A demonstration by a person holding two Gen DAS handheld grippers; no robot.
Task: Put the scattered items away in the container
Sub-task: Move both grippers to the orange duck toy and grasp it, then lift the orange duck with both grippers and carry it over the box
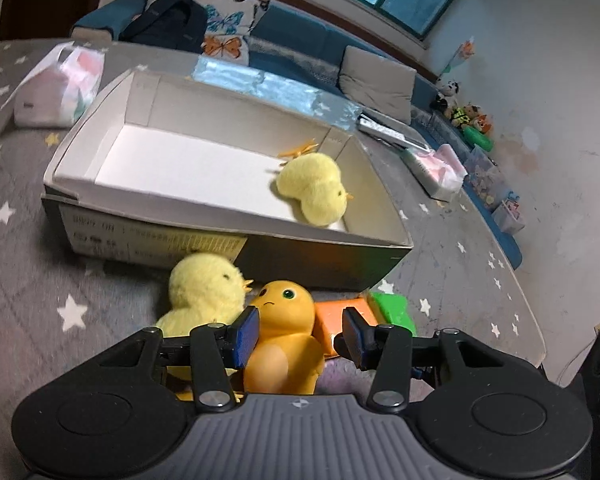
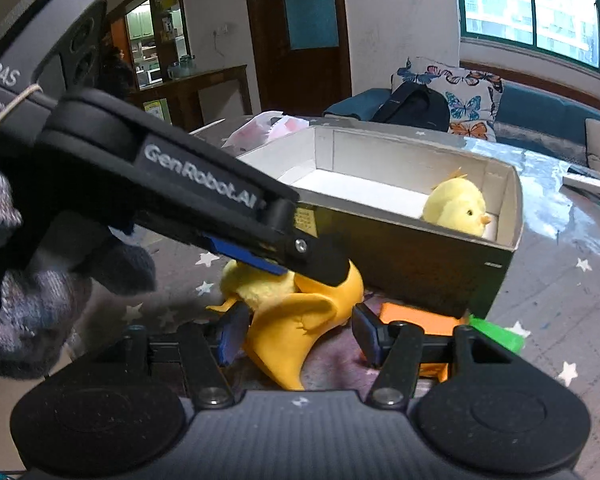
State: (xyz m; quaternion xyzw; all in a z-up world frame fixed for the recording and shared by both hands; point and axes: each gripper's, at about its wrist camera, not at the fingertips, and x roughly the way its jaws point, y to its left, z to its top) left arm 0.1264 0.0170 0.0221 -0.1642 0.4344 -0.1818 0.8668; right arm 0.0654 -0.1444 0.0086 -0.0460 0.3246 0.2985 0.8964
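Between the spread fingers of the left gripper (image 1: 300, 336) sits an orange rubber duck (image 1: 286, 332), its pads not pressing it. Against the duck's side leans a yellow plush chick (image 1: 204, 292); on the other side lie an orange block (image 1: 340, 312) and a green block (image 1: 394, 308). The right gripper (image 2: 296, 338), jaws also apart, straddles the duck's tail without gripping. Beyond stands the cardboard box (image 1: 236, 248) on the star-patterned tablecloth (image 1: 28, 280), a second chick (image 1: 314, 188) lying inside.
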